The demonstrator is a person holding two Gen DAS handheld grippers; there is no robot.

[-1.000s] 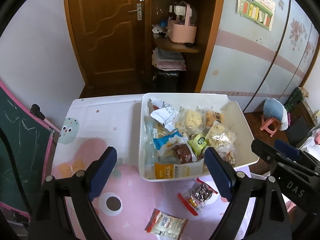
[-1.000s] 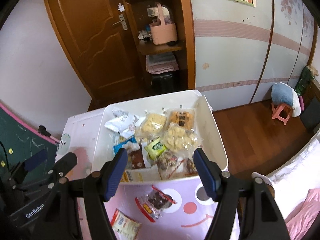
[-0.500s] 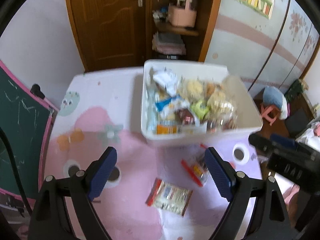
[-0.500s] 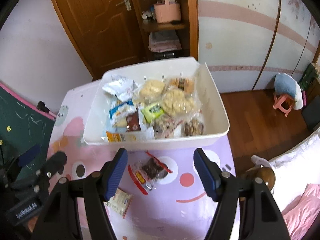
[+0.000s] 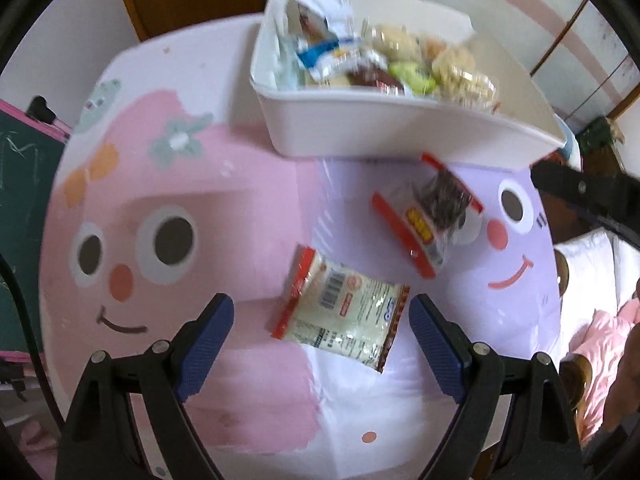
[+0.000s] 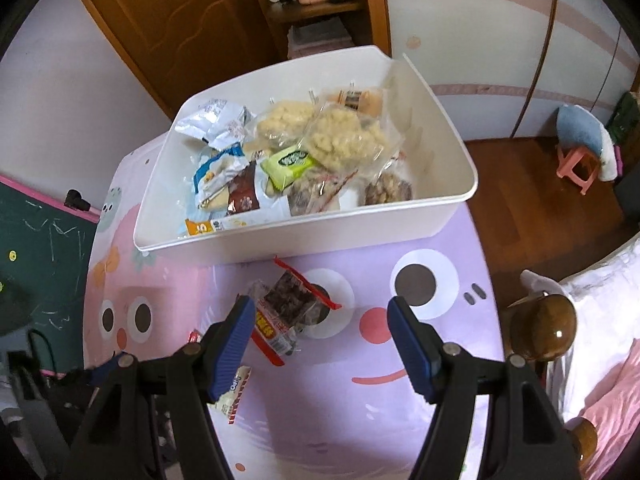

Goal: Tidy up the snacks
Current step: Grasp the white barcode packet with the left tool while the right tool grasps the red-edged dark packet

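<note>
White bin point(image 6: 400, 220) of snacks, 2 packets point(image 5: 340, 312) outside

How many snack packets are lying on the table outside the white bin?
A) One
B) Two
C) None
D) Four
B: two lie on the table in front of the bin, a pale packet with red edges and a dark packet with a red strip; the other snacks are in the bin.
</note>
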